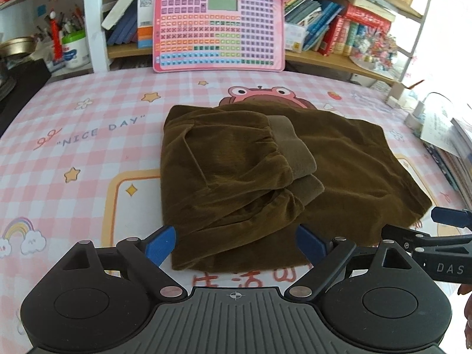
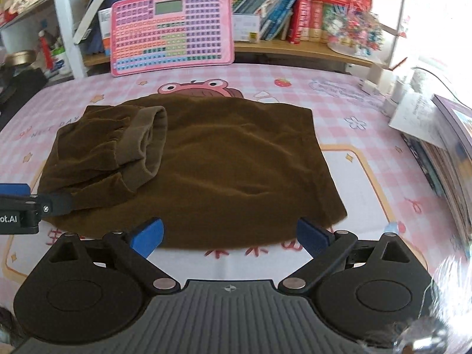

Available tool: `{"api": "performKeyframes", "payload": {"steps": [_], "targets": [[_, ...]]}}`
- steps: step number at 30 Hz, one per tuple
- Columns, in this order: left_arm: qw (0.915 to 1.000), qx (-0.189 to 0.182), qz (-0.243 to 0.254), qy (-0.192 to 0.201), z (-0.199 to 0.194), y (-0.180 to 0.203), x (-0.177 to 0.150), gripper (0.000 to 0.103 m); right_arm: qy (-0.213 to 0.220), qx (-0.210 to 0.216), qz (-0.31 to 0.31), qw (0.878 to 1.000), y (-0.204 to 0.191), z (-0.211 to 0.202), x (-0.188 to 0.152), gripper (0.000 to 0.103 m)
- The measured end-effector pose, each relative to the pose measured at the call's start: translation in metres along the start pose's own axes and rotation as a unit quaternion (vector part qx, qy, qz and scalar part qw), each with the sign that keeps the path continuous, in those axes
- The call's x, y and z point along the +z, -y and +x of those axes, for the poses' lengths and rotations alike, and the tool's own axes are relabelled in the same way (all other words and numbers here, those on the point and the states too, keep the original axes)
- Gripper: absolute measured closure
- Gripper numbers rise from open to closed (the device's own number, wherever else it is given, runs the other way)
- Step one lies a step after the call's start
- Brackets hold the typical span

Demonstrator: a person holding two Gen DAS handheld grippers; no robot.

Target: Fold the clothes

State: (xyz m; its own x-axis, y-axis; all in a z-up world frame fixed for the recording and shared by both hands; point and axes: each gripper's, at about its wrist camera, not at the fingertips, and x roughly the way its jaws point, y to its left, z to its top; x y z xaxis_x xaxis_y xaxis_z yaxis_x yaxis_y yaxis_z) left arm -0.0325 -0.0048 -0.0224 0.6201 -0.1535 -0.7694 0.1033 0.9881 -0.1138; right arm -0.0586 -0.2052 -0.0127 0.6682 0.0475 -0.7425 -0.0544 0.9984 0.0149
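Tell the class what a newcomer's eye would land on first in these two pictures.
A brown velvety folded garment lies in the middle of the pink checked cartoon-print cloth, its ribbed cuffs tucked on top at the left. Behind it, a pink keyboard-style chart board leans against the crowded bookshelf.

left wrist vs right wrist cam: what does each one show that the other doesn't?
Only left wrist: the full "NICE DAY" print and a rainbow print on the sheet, plus the right gripper entering from the right.

Only right wrist: the strawberry print clearly, and the left gripper entering at the left edge.

Both: the brown garment folded on the pink checked sheet, cuffed parts on its left side, the pink keyboard toy against the shelf, and open jaws at the garment's near edge.
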Motion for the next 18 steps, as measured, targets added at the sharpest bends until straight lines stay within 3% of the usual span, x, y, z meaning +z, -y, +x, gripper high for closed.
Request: {"api": "performKeyframes", "payload": {"steps": [8,12,18], "targets": [[0.9976,0.052,-0.041,-0.020,0.010,0.046,-0.005,0.012,-0.011,0.066,-0.071,0.995,0.043,0.019,0.014,0.005],[0.9953,0.072,-0.064,-0.011,0.013,0.076,-0.008,0.012,-0.002,0.102,-0.097,0.990,0.071,0.022,0.021,0.005],[0.9908,0.105,-0.085,0.002,0.013,0.108,-0.010,0.012,-0.024,0.160,-0.037,0.986,0.130,0.036,0.035,0.006]]}}
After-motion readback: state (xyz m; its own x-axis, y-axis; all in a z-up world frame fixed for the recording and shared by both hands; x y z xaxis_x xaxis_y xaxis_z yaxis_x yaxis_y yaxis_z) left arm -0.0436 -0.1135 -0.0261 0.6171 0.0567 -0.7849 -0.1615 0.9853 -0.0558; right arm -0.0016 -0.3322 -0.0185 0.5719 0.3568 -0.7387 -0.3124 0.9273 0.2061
